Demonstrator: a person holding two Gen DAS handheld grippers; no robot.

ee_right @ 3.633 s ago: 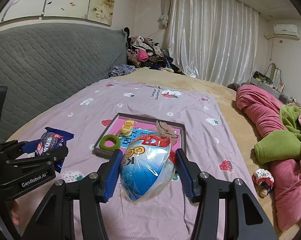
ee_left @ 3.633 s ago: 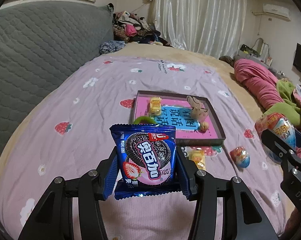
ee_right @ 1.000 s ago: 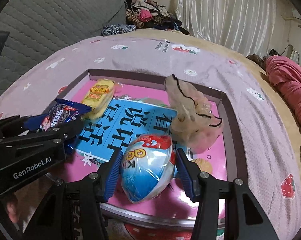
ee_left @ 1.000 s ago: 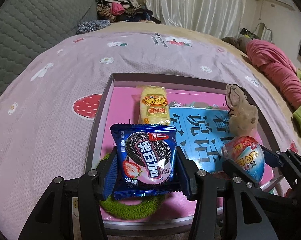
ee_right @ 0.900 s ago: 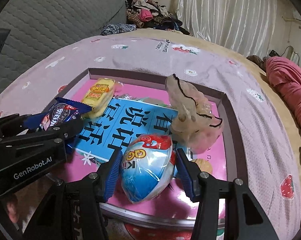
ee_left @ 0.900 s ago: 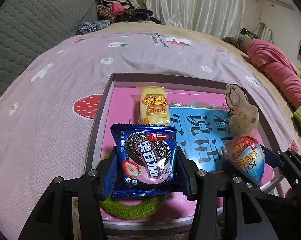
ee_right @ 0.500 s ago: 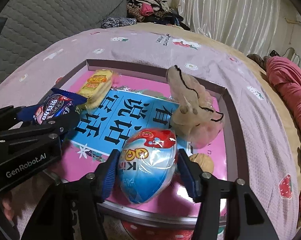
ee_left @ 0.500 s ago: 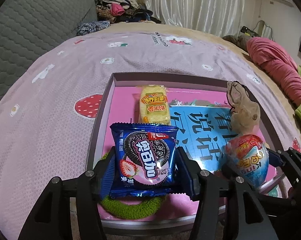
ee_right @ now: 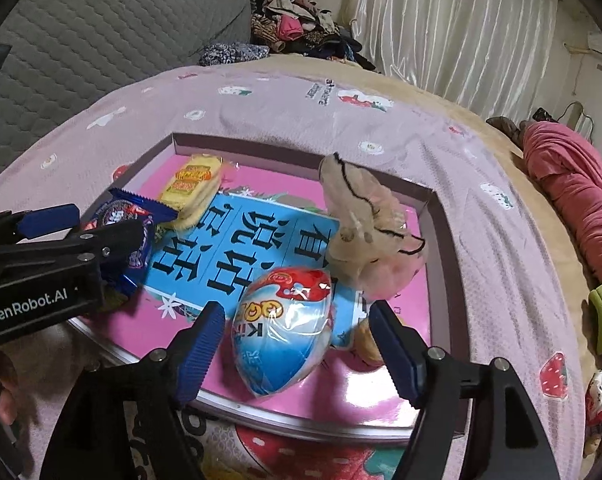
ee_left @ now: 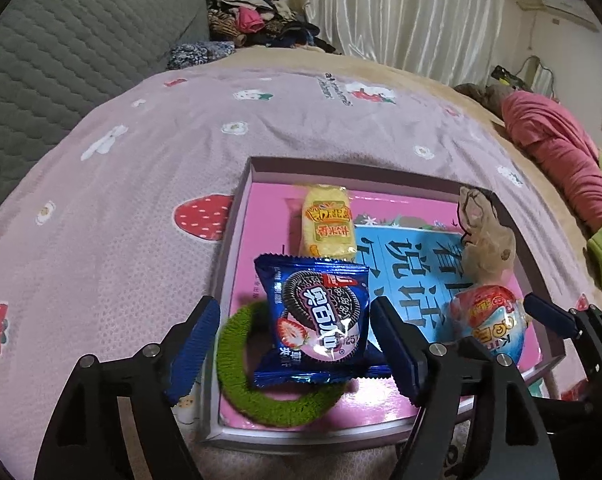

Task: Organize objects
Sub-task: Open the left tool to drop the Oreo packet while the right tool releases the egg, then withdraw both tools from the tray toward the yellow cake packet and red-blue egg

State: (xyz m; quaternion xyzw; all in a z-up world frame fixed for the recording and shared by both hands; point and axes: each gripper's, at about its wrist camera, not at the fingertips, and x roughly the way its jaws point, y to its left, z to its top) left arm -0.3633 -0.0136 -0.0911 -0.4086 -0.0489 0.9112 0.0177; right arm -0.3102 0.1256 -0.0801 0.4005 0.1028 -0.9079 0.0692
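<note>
In the pink tray, a glossy blue cookie packet leans on a green ring and a blue-red egg-shaped snack lies; both grippers' fingers stand apart, gripping nothing.

Both grippers are black with silver screws, blue ribbed pads, and white "GenRobot.AI" lettering.

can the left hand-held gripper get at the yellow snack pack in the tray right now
Probably not directly. The left hand-held gripper is open, but the blue cookie packet sits between its fingers, straight in front of the yellow snack pack, atop the green ring.
</note>
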